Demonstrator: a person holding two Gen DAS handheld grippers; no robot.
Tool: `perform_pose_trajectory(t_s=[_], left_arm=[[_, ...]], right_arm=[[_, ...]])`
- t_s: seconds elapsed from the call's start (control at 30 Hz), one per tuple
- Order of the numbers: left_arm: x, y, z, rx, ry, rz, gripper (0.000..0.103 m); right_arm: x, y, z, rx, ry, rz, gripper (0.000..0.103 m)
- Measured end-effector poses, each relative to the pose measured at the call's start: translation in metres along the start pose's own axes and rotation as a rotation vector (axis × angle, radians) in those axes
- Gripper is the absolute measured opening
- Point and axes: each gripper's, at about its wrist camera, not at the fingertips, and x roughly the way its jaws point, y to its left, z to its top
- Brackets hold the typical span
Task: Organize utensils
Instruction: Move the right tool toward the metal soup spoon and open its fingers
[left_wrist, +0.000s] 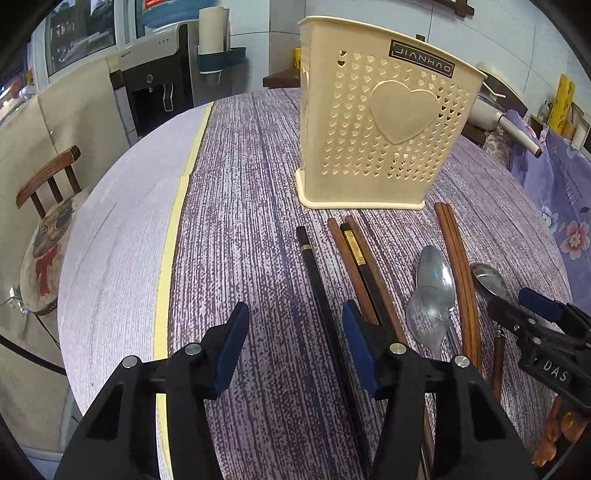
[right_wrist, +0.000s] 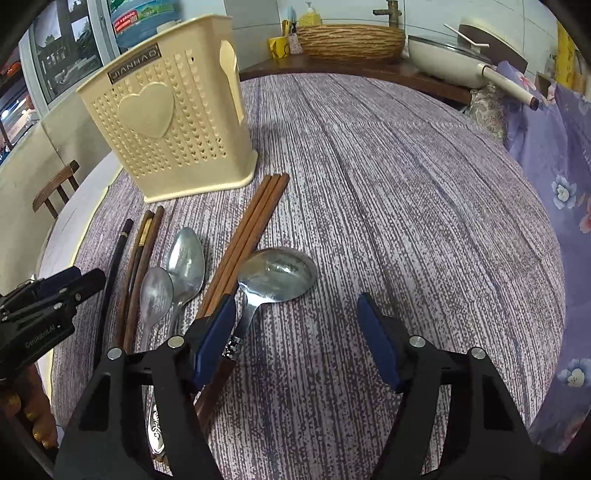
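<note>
A cream perforated utensil holder (left_wrist: 380, 122) with a heart on its side stands upright on the table; it also shows in the right wrist view (right_wrist: 166, 122). In front of it lie a black chopstick (left_wrist: 317, 280), a brown and black chopstick group (left_wrist: 358, 262), brown chopsticks (left_wrist: 458, 266), two overlapping metal spoons (left_wrist: 432, 291) and a large spoon (right_wrist: 277, 273). My left gripper (left_wrist: 291, 325) is open and empty, just left of the black chopstick. My right gripper (right_wrist: 295, 314) is open and empty, with the large spoon's handle by its left finger.
The round table wears a purple streaked cloth (right_wrist: 388, 184) with a yellow tape line (left_wrist: 177, 221) on the left. A wooden chair (left_wrist: 48, 181) stands at the left. A woven basket (right_wrist: 351, 40) and a white pan (right_wrist: 443, 59) sit on a counter behind.
</note>
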Motion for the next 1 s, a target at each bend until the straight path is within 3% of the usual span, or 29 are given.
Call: perform_pose_trajectory(t_s=[0.23, 0.47, 0.7, 0.83, 1.0], left_arm=[[0.010, -0.001, 0.000, 0.000, 0.024, -0.002, 0.053], [0.009, 0.000, -0.001, -0.008, 0.024, -0.009, 0.053], [0.006, 0.001, -0.003, -0.012, 0.016, -0.011, 0.053], [0.007, 0.003, -0.004, -0.021, 0.020, -0.018, 0.053], [0.005, 0.004, -0.005, -0.016, 0.012, -0.018, 0.053]], right_arm=[[0.004, 0.008, 0.001, -0.045, 0.016, -0.036, 0.068], [0.000, 0.006, -0.005, -0.062, 0.014, -0.039, 0.060], [-0.007, -0.024, -0.005, 0.018, 0.004, 0.089, 0.038], [-0.008, -0.049, -0.006, 0.130, 0.017, 0.206, 0.035], [-0.018, -0.066, -0.010, 0.124, -0.005, 0.109, 0.035]])
